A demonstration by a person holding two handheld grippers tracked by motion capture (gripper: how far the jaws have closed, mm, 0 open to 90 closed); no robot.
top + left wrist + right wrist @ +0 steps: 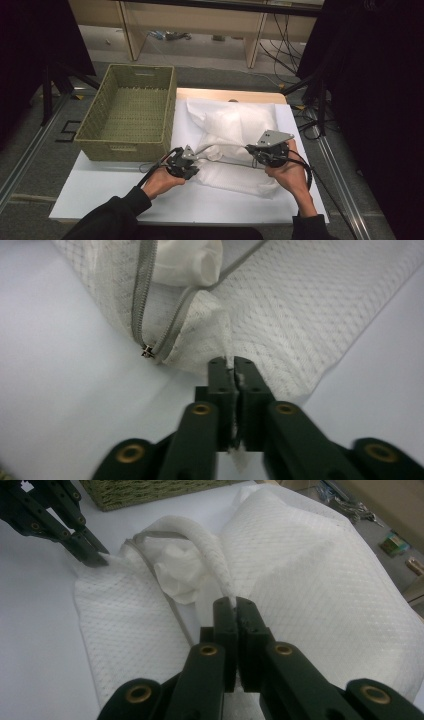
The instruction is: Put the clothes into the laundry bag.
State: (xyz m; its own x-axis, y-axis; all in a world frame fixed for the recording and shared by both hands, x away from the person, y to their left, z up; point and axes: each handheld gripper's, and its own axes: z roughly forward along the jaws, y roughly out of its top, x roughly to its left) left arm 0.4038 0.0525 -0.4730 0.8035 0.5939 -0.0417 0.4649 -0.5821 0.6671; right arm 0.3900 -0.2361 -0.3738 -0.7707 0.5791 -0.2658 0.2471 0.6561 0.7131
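A white mesh laundry bag [235, 145] lies on the white sheet of the worktop [100, 192], stuffed with white cloth [187, 260] that bulges through its unzipped mouth. Its grey zipper [142, 300] runs in two open tracks that meet at a small metal stop [147, 352] just left of the left tool's tips.

The left tool [231, 362] is clamped on a fold of mesh at the bag's near corner, the fabric pinched between its pads; in the right gripper view the same tool [95, 555] bites the corner at the far left. The right tool [234, 602] is closed on the rolled mesh edge of the opening, which rises from its tips in a pale cord-like strip. Between the two tools the opening's edge stretches taut, with the loose white cloth behind it.

In the high view the left tool [182, 162] sits at the bag's left edge and the right tool [270, 150] at its right. Beyond the left tool, well apart from it, stands a green woven basket [127, 107].
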